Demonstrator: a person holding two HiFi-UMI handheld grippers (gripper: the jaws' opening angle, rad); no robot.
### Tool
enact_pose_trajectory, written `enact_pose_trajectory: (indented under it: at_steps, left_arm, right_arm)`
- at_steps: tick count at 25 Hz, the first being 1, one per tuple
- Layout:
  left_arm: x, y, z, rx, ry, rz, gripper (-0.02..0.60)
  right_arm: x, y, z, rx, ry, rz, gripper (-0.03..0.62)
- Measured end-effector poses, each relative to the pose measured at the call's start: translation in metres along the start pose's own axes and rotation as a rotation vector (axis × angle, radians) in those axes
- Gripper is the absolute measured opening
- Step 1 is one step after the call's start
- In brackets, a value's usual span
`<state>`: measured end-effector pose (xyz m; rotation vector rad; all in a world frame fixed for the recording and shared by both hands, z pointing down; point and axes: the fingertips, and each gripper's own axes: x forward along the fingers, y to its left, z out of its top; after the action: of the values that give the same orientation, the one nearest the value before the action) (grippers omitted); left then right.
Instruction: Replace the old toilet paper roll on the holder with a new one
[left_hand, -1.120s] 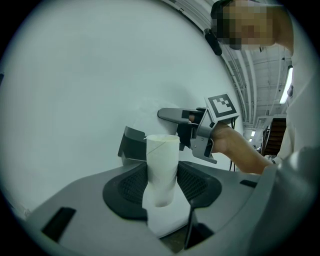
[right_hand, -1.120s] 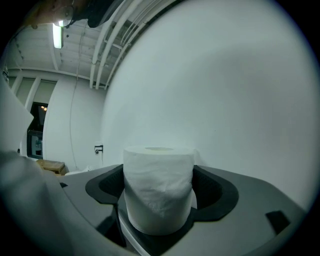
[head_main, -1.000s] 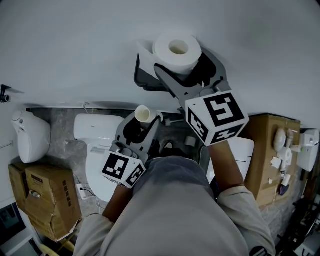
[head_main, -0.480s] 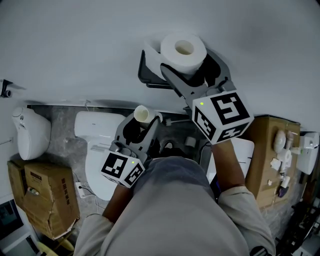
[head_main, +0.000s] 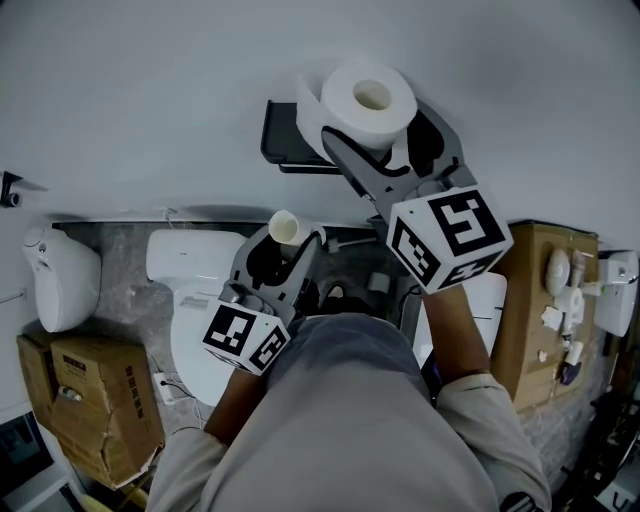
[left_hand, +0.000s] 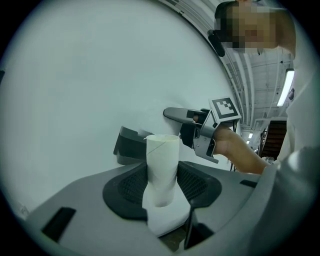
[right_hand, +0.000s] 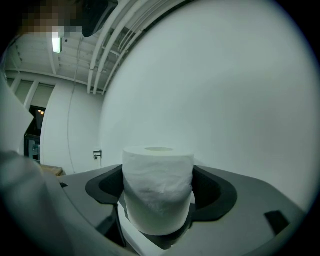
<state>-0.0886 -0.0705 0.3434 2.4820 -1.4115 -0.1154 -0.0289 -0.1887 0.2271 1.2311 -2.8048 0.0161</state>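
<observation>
The wall (head_main: 150, 80) is carrying the dark holder (head_main: 282, 145), and the step in hand looks like bringing the new roll (head_main: 368, 95) to it. In the head view the roll is overlapping the holder's right end; I cannot tell whether they are touching.

The right hand-held gripper (head_main: 375, 120) is clamping the new roll across its soft sides, jaws spread wide around it (right_hand: 157, 187). To do this well, the grip should be staying light enough not to crush the bore, since the bore has to be sliding over the holder's bar. That bar is not showing in any view, so the approach should be going slowly, with the bore being lined up before pushing.

The left hand-held gripper (head_main: 285, 245) is waiting lower and apart from the holder, gripping the old core (left_hand: 162, 167) with a scrap of paper hanging under it. It should be staying clear of the right one's path.

The new roll's long axis is standing upright, open end facing up. The core is standing upright too. The roll will probably be needing a turn to match the bar.
</observation>
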Motion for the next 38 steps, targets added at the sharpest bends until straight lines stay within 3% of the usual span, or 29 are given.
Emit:
enact_pose_trajectory:
  at_steps: [10,17,29,38]
  left_arm:
    - [0.007,-0.022,-0.008,0.017,0.027,-0.058,0.178]
    - [0.018,-0.036,-0.005,-0.012,0.025,-0.100,0.178]
    - [0.024,-0.047,-0.014,-0.019,0.055,-0.131,0.178]
    - [0.025,-0.049,-0.015,-0.032,0.057,-0.137,0.178]
  right_arm:
    - [-0.030,-0.012,0.003,0.041,-0.034,-0.036,0.397]
    - [-0.052,-0.034,0.001,0.092,-0.059,-0.094,0.397]
    - [-0.088,-0.069,-0.025,0.354,-0.087,-0.151,0.397]
    - [-0.106,-0.095,-0.063,0.636,-0.122,-0.202,0.397]
